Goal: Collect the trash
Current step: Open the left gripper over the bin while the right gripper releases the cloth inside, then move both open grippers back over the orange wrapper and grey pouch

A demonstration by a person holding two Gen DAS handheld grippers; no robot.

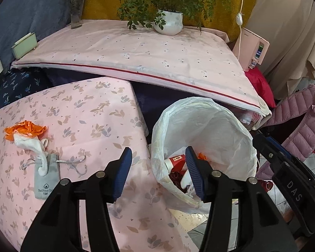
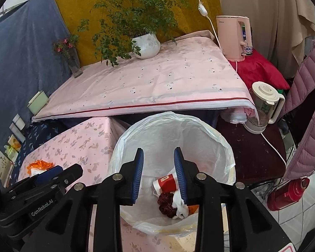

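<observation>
A bin lined with a white plastic bag (image 1: 212,126) (image 2: 199,132) stands beside the low table with the pink leaf-print cloth (image 1: 84,113). In the bin lie a red and white paper cup (image 2: 167,181), a dark red bunched thing (image 2: 166,201) and white crumpled paper (image 2: 179,206). On the table lie an orange crumpled paper (image 1: 25,129) (image 2: 40,164), a white crumpled piece (image 1: 31,145) and a grey drawstring pouch (image 1: 46,176). My left gripper (image 1: 158,150) hangs open and empty over the table's edge by the bin. Open and empty too, my right gripper (image 2: 158,150) is above the bin's mouth.
A higher table with a pink cloth (image 2: 157,79) behind carries a potted plant (image 2: 146,44), a flower vase (image 2: 73,63) and a green box (image 1: 24,45). To the right are a pink kettle (image 2: 234,35), a blender jug (image 2: 262,107), a red thermos (image 2: 287,193) and a pink padded jacket (image 2: 308,96).
</observation>
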